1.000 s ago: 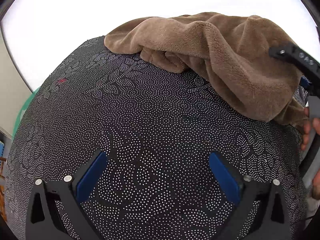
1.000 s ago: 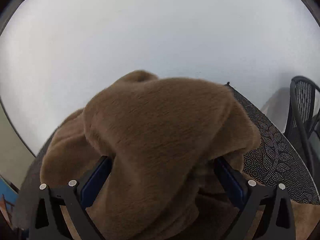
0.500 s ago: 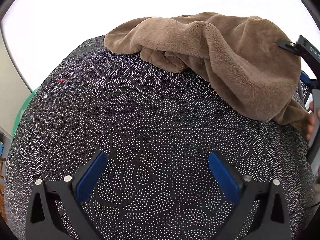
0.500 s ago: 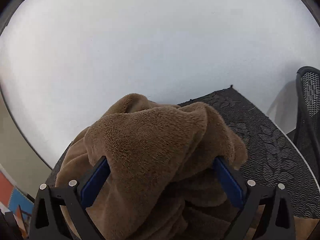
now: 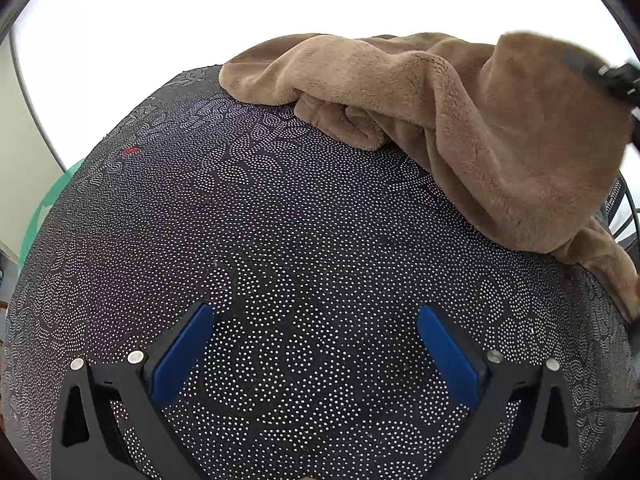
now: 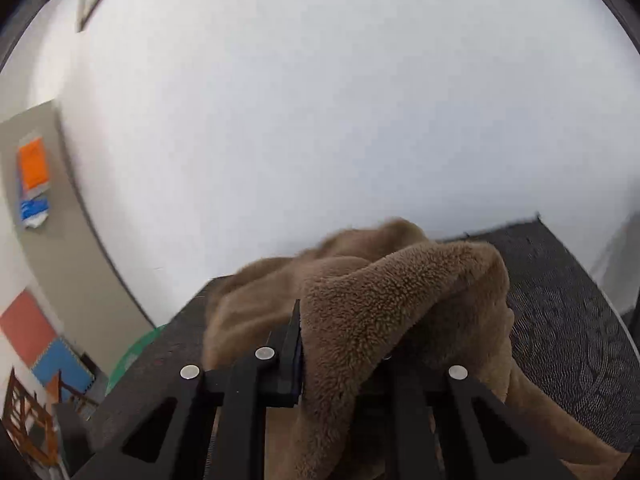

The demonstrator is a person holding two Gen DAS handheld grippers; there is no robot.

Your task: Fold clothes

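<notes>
- right gripper (image 6: pixel 340 344) just been closing, now clenching a thick fold of the brown fleece garment (image 6: pixel 384 304), raising it at the far right of the dotted black tablecloth (image 5: pixel 280 240)
- left gripper (image 5: pixel 316 332) hanging released over bare cloth near side, grasping nothing
- risk: plush bunch slipping from the pinch, or the rest dragging off the far edge
- no readable writing or brands showing
</notes>
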